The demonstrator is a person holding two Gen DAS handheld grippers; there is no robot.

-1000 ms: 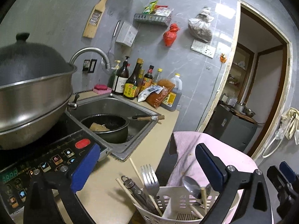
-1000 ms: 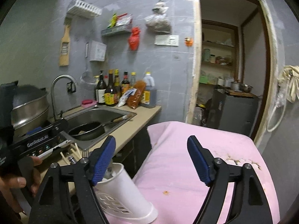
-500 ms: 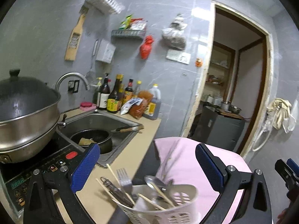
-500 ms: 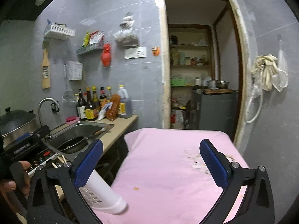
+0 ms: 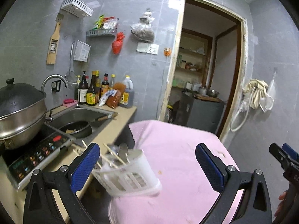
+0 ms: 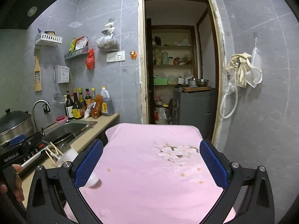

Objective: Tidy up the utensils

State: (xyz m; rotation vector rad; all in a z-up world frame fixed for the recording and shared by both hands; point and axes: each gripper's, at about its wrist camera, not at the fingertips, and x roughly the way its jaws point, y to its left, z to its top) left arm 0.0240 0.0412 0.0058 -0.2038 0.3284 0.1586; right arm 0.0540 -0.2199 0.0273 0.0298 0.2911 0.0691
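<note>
A white slotted utensil holder (image 5: 129, 175) leans tilted on the left edge of the pink-covered table (image 5: 179, 160), its mouth toward the counter. Chopsticks (image 5: 114, 155) and metal spoons and forks (image 5: 123, 152) stick out of it. My left gripper (image 5: 147, 166) is open, with the holder between its fingers, close to the left finger (image 5: 84, 166); contact is unclear. My right gripper (image 6: 151, 164) is open and empty over the pink table. In the right wrist view the holder (image 6: 71, 155) is partly hidden behind the left finger.
To the left are a beige counter (image 5: 119, 119), a steel sink (image 5: 82, 113) holding a black pan, an induction cooker (image 5: 35, 153) with a large lidded steel pot (image 5: 18, 110), and bottles (image 5: 93, 93) at the wall. A doorway (image 6: 179, 74) lies behind the table.
Both grippers have risen and pulled back. The holder now leans over on the table's left edge, tipped toward the counter, and sits between my left fingers. The right gripper has swung right, over the table.
</note>
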